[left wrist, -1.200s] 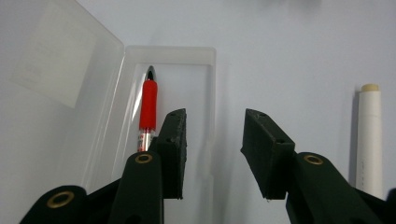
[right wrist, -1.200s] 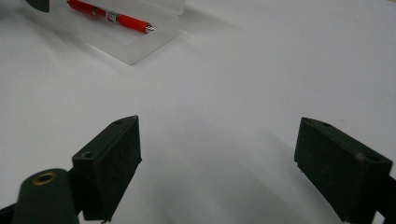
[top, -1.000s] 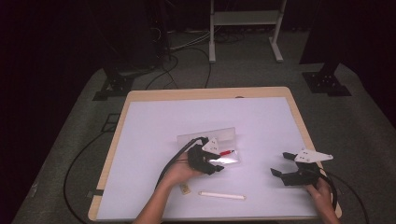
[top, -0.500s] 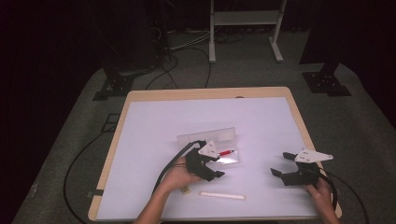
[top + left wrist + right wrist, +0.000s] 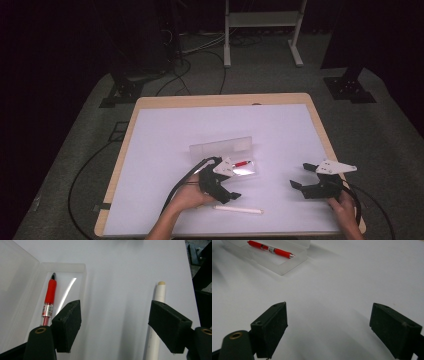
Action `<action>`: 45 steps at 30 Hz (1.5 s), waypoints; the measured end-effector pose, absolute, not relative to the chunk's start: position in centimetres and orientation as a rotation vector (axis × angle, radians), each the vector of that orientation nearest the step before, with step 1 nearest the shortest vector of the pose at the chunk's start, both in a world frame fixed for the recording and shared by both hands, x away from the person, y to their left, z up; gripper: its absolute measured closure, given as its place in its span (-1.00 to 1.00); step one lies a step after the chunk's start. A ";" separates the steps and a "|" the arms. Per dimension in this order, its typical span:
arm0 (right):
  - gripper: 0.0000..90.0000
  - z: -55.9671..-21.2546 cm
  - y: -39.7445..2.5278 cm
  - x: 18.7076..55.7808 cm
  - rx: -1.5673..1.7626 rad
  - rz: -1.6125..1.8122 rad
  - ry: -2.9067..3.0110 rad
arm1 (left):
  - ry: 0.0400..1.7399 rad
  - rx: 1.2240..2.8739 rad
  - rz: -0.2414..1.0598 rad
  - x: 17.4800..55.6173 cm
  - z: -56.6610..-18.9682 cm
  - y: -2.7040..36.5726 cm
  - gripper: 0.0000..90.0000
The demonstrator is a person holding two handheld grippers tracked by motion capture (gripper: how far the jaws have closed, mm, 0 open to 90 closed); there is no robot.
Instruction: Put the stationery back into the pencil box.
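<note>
Only the red pen point(image 5: 48, 301) bears a small label, its print unreadable.

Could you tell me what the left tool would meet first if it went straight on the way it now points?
Probably nothing soon: the left tool points along bare table, between the case holding the red pen and the white stick. Depth is uncertain.

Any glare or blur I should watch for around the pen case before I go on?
Left gripper view: a bright glare streak on the clear plastic case floor beside the red pen; the white stick is sharp. Right gripper view: the case and pen look slightly soft. High view: glare whitens the case; the surroundings are dark.
</note>
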State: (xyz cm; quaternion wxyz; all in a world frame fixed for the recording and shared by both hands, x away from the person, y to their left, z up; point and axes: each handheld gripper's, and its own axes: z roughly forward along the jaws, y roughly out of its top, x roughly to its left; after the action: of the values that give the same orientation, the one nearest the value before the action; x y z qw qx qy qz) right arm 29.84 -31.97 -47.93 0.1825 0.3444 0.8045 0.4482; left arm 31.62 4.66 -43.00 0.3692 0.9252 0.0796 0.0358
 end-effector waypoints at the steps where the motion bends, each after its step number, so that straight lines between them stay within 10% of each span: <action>1: -0.69 -47.9 -32.0 29.8 0.972 1.264 2.270 | 0.210 2.366 0.084 31.5 -43.1 4.6 -0.47; 45: -0.69 -47.9 -31.9 29.8 0.969 1.264 2.267 | 0.073 2.397 0.061 28.3 -45.3 4.1 -0.25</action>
State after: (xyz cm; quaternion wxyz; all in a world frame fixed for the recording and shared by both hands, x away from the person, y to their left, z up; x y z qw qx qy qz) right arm 29.79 -31.95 -47.93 0.1843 0.3438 0.8043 0.4483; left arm 28.34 4.07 -45.32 0.3630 0.9311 0.0282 0.0236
